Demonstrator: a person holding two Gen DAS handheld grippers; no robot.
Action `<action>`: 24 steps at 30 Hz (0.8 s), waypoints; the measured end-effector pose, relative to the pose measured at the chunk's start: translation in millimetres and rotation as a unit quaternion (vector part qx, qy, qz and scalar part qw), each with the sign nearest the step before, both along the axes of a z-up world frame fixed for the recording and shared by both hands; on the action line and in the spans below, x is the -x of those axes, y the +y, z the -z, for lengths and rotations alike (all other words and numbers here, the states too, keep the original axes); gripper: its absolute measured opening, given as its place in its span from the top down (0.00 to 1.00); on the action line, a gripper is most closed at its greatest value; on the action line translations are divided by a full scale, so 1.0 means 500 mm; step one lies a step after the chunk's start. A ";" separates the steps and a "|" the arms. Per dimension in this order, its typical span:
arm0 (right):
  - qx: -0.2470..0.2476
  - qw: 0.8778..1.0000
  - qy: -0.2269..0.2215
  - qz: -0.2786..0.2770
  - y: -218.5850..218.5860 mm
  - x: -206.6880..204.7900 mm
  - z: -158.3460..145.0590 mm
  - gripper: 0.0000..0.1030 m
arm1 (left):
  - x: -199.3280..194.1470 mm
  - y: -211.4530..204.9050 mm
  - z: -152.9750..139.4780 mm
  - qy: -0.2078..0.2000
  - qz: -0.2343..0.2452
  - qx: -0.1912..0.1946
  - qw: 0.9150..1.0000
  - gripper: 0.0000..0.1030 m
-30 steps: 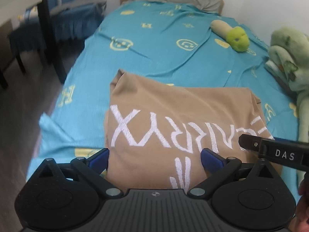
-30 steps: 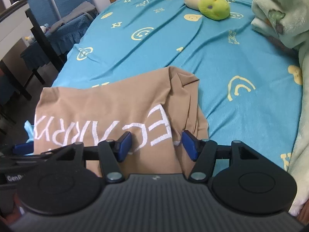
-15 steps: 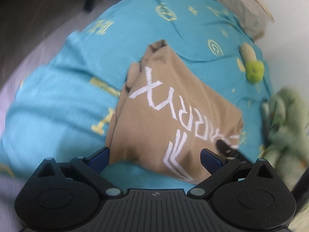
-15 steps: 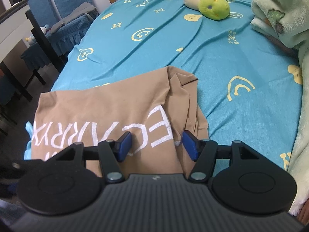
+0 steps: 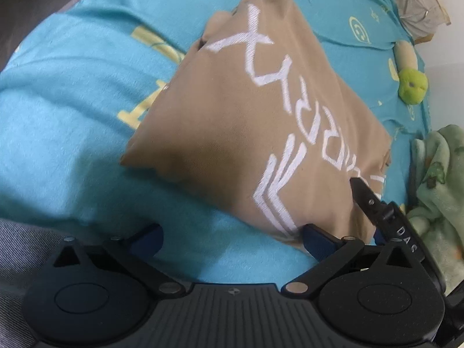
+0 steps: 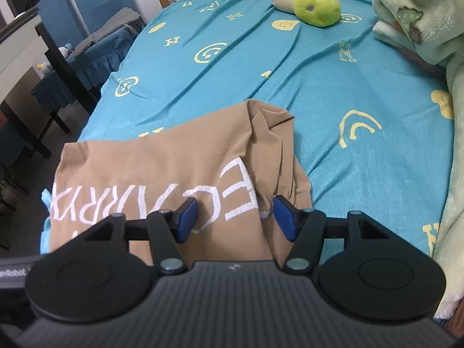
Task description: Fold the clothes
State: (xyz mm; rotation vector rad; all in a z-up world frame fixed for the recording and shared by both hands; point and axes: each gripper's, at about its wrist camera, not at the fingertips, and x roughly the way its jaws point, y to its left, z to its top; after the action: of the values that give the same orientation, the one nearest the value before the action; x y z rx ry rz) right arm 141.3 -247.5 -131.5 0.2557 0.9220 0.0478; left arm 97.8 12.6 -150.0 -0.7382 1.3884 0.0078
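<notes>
Between right gripper [image 6: 233, 216] pads, shirt [image 6: 162, 168].

Even, soft indoor light, fairly bright, no glare. Left wrist view motion-blurred, lettering on the tan shirt [image 5: 255, 121] smeared; right wrist view sharp. Strong fisheye bending, dark corners. Faint shadow under the shirt on the bed [image 5: 72, 116].

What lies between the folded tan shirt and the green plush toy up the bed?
Only bare bedsheet between the tan shirt and green plush toy, in the right wrist view.
</notes>
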 end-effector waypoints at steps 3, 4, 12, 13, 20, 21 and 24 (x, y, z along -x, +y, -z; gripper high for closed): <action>-0.004 1.000 0.001 0.003 -0.002 -0.001 0.001 0.41 | 0.003 0.024 -0.009 -0.051 -0.030 0.013 0.998 0.01; -0.004 1.000 0.000 0.003 -0.002 -0.001 0.001 0.41 | 0.008 0.037 -0.010 -0.072 -0.048 0.022 0.996 0.02; -0.025 0.999 0.002 0.020 -0.014 -0.003 0.004 0.41 | 0.059 0.121 -0.017 -0.209 -0.163 0.162 0.951 0.10; -0.029 0.999 0.002 0.024 -0.017 -0.003 0.005 0.42 | 0.065 0.115 -0.026 -0.228 -0.156 0.166 0.947 0.10; -0.076 0.995 0.003 0.057 -0.044 -0.001 0.009 0.42 | 0.078 0.076 -0.013 -0.197 -0.118 0.110 0.967 0.18; -0.080 0.995 0.003 0.061 -0.046 -0.001 0.009 0.42 | 0.080 0.076 0.006 -0.174 -0.117 0.106 0.972 0.23; -0.115 0.990 -0.008 0.079 -0.060 0.011 -0.007 0.41 | 0.074 0.083 0.036 -0.147 -0.132 0.108 0.974 0.32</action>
State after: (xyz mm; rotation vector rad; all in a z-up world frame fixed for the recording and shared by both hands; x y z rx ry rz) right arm 135.9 -277.4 -128.2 0.5420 0.8788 0.0100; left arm 60.6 54.0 -168.1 -1.0589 1.0108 -0.0426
